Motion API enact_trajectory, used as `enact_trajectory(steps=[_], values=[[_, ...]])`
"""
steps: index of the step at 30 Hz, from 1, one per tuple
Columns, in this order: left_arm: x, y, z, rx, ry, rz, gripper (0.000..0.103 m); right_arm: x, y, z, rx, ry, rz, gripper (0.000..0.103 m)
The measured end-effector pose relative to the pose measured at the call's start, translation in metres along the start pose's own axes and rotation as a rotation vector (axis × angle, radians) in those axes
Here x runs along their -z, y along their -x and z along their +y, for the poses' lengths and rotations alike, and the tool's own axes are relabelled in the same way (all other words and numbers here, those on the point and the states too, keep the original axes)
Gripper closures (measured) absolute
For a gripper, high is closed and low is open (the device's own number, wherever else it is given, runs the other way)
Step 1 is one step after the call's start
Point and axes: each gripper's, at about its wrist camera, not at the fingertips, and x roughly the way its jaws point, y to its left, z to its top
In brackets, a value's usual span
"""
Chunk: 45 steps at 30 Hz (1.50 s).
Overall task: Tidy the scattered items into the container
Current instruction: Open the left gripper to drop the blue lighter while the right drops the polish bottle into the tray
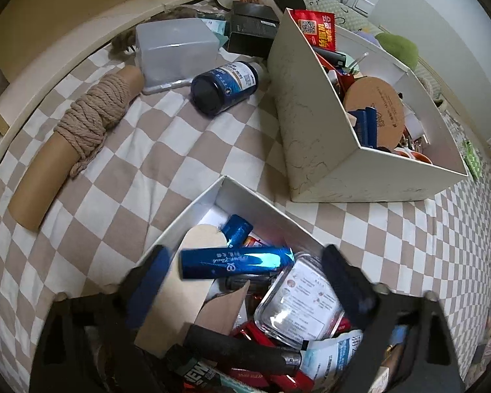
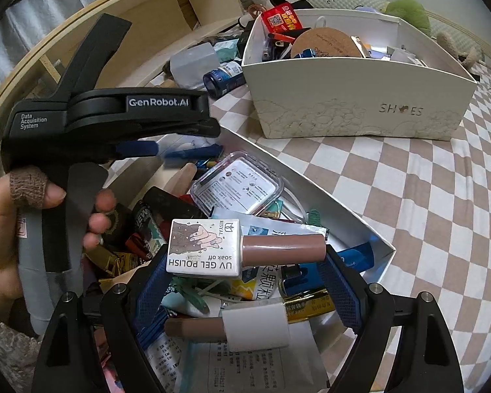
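Note:
In the left wrist view my left gripper [image 1: 247, 262] hangs open over the shallow white box [image 1: 193, 209], which is packed with small items. A shiny blue tube [image 1: 235, 262] lies between its blue pads with a gap at each end. My right gripper [image 2: 245, 258] is shut on a UV gel polish bottle [image 2: 206, 249], white body at the left pad and brown cap at the right, held crosswise above the same box [image 2: 311, 177]. The left gripper [image 2: 165, 152] also shows in the right wrist view, held by a hand [image 2: 3, 229] with a bandaged finger.
A taller white shoe box [image 1: 311, 114] [image 2: 360, 111] full of things stands beyond. On the checked cloth lie a dark blue pill bottle [image 1: 224, 86], a cardboard tube wound with rope [image 1: 81, 137], a translucent plastic box [image 1: 173, 49] and a black carton [image 1: 252, 29].

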Motion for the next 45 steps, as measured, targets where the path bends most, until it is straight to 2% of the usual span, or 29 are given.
enact_trajectory(steps=[13, 18, 24, 33, 45], values=[[0.001, 0.006, 0.006, -0.006, -0.025, -0.001, 0.004, -0.002, -0.008, 0.003, -0.017, -0.008, -0.003, 0.015], [0.002, 0.011, 0.005, -0.015, -0.056, -0.007, 0.004, -0.006, -0.005, -0.002, -0.036, -0.048, -0.043, 0.001], [0.007, 0.02, 0.003, -0.026, -0.091, -0.018, 0.004, -0.006, 0.004, -0.002, -0.027, -0.056, -0.059, 0.001], [0.014, 0.045, 0.009, -0.04, -0.106, -0.046, 0.004, -0.002, 0.021, 0.002, 0.008, -0.049, -0.08, 0.001], [0.025, 0.102, 0.02, -0.055, -0.112, -0.138, 0.005, 0.001, 0.059, 0.02, 0.06, -0.001, -0.139, 0.001]])
